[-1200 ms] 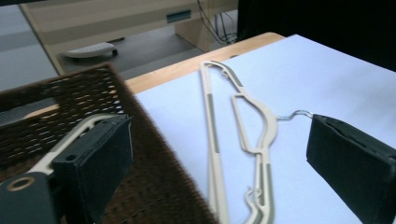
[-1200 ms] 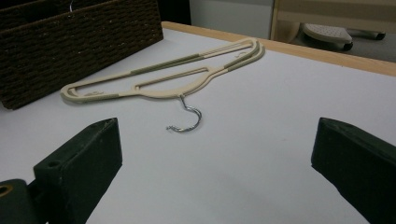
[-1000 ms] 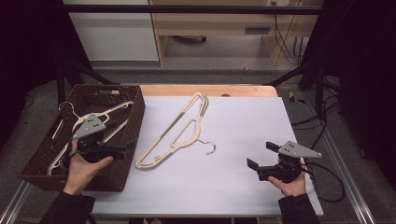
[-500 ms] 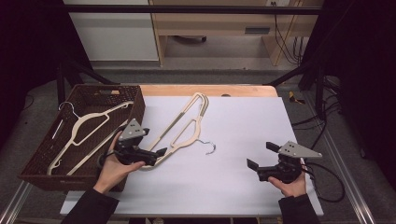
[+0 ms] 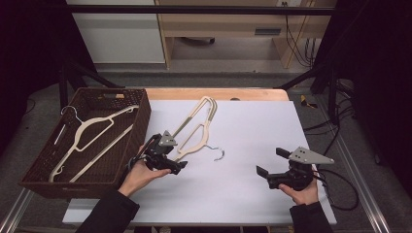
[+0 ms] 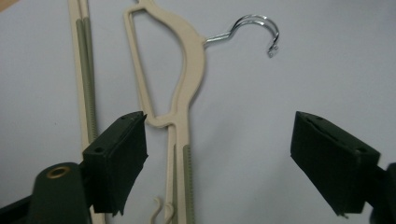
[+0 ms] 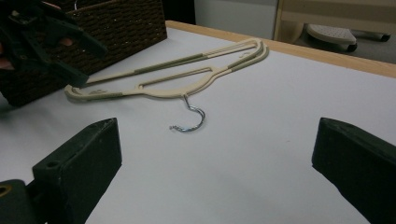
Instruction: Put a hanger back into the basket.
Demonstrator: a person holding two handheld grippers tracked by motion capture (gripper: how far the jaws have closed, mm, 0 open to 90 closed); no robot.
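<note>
A: Where is the hanger [image 5: 194, 132] we are reaching for?

B: It lies flat on the white table [image 5: 252, 194], just beside the brown basket [image 5: 141, 121]. Its silver hook [image 6: 252, 29] points away from the basket.

A: What about our left gripper [image 5: 171, 165]?

B: We hold it right over the hanger's near arm. Its jaws have just been closing a bit, but they are spread, with the arm between them and not pinched.

A: And our right gripper [image 5: 272, 167]?

B: Its jaws are spread wide, holding nothing, well apart from the hanger.

A: Another hanger [image 5: 92, 141] lies in the basket.

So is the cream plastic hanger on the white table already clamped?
No, the left gripper stands open around the cream plastic hanger, pads apart.
</note>
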